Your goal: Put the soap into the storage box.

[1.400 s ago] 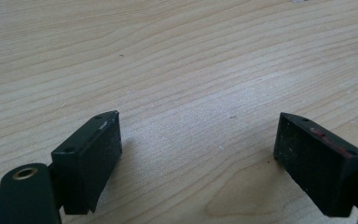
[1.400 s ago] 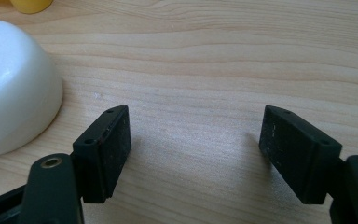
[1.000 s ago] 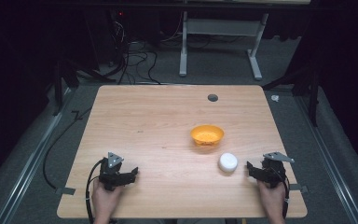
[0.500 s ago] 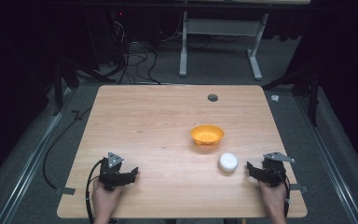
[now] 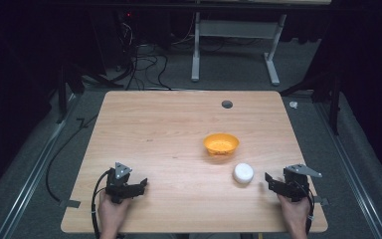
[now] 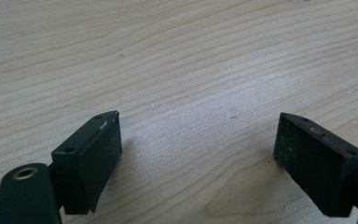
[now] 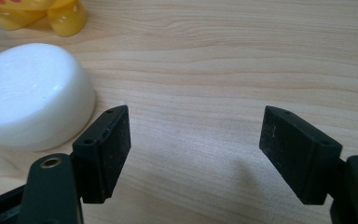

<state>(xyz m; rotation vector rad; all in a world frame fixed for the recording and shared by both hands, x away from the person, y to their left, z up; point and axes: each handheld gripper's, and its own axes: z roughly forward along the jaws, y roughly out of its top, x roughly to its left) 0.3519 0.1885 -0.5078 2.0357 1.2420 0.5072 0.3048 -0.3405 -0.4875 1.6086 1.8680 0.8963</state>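
An orange bowl stands right of the wooden table's middle. A small white round block lies just in front of it. My right gripper rests near the front right edge, jaws apart with bare wood between them, a short way right of the white block. In the right gripper view that white block sits just left of the left jaw, apart from it, and the orange bowl shows at the top left. My left gripper rests at the front left, open over bare wood.
A dark round grommet hole sits near the table's far edge. Beyond the table are a grey desk frame and cables on the floor. A metal rail runs along the left side.
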